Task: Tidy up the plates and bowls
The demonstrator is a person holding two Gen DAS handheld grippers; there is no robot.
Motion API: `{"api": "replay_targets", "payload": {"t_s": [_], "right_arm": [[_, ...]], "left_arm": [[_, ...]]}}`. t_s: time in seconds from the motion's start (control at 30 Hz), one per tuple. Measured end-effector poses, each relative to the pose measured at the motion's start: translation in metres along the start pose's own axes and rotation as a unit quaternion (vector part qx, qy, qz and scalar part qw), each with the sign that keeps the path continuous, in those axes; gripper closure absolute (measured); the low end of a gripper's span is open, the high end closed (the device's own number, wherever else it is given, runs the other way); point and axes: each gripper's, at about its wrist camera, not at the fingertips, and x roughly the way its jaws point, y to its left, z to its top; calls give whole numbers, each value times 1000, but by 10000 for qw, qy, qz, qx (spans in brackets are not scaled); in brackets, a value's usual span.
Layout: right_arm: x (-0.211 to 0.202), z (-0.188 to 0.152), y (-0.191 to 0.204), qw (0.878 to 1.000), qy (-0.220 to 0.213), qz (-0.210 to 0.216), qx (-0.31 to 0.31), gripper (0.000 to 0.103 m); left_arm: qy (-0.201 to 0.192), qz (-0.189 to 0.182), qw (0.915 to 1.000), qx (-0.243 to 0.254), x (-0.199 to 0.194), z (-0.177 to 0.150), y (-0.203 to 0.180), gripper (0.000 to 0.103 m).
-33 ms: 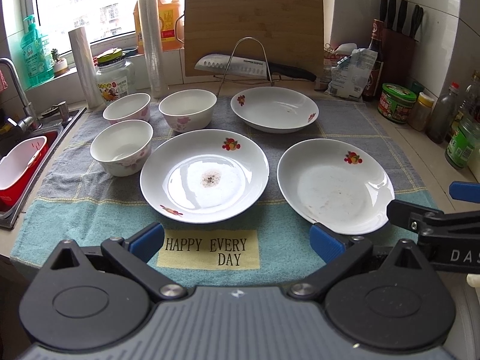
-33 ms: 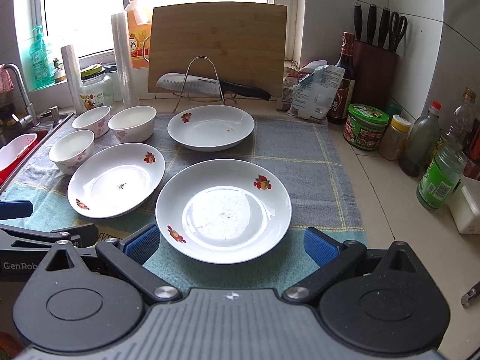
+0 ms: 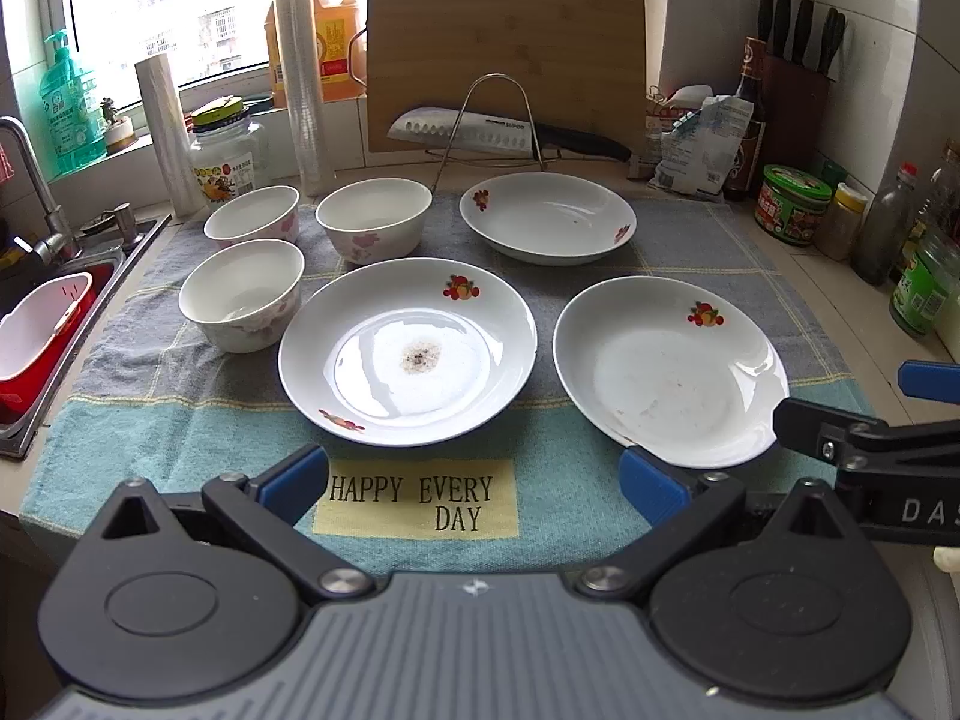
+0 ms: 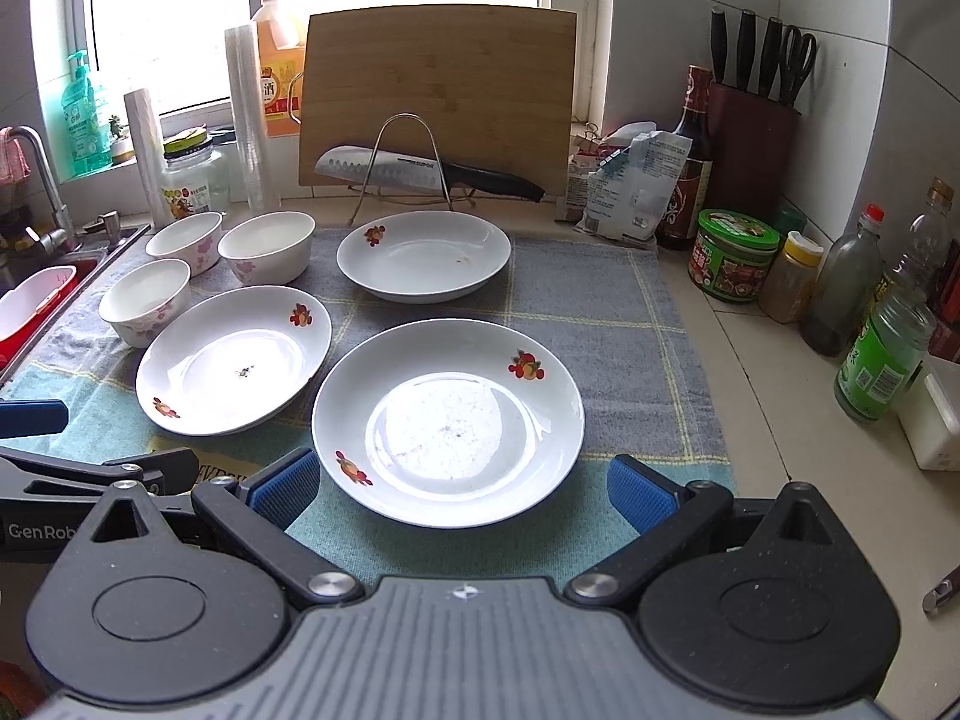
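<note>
A pale stone worktop (image 4: 708,354) runs from the sink at its left edge to the tiled wall at its right. A towel (image 3: 180,420), grey at the back and teal at the front edge, covers most of it and bears a yellow patch reading HAPPY EVERY DAY (image 3: 414,498). On the towel lie three plates: one at the middle front (image 3: 408,351), one to its right (image 3: 666,372), one further back (image 3: 549,219). Three bowls (image 3: 243,294) cluster towards the towel's back left corner. Along the back edge stand a glass jar (image 3: 225,156), two rolls of film (image 3: 303,84) and a wire rack with a knife (image 3: 480,132). At the right edge sit a green-lidded tub (image 4: 735,255) and bottles (image 4: 882,354).
</note>
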Motion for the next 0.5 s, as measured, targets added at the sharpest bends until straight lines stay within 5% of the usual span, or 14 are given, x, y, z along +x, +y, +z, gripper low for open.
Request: {"api": "replay_targets", "payload": {"t_s": [0.5], "right_arm": [[5, -3, -5, 9996, -158, 221, -6, 0]], "left_arm": [[-137, -310, 9993, 134, 9, -5, -1, 1]]}}
